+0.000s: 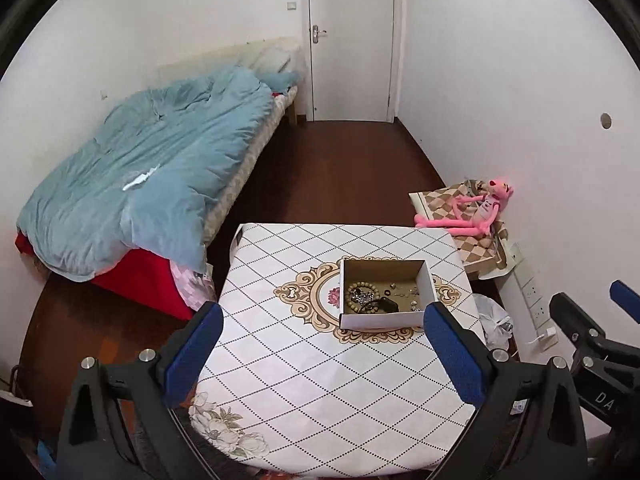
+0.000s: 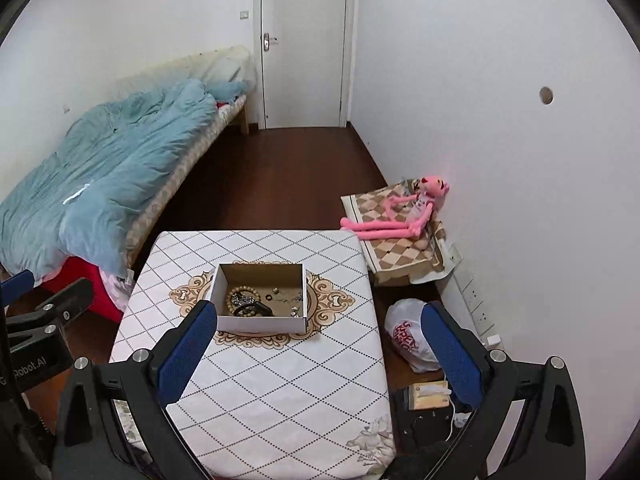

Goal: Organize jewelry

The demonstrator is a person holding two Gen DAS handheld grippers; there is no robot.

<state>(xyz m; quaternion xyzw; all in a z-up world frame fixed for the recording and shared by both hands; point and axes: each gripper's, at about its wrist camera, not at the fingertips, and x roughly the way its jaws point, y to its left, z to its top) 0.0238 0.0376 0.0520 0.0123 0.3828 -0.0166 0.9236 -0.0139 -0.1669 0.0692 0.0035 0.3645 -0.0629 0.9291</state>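
While the left gripper (image 1: 320, 354) is held high with fingers apart and empty, the jewelry (image 1: 378, 298) is seen lying mixed in the cardboard box (image 1: 382, 320) on the tabletop (image 1: 320, 380); from the right gripper (image 2: 316, 354), likewise spread, nothing appears sorted yet.

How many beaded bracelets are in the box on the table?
1 clearly visible: the tan beaded bracelet lies in the left part of the cardboard box, tangled with darker pieces. Others may be hidden in that tangle.
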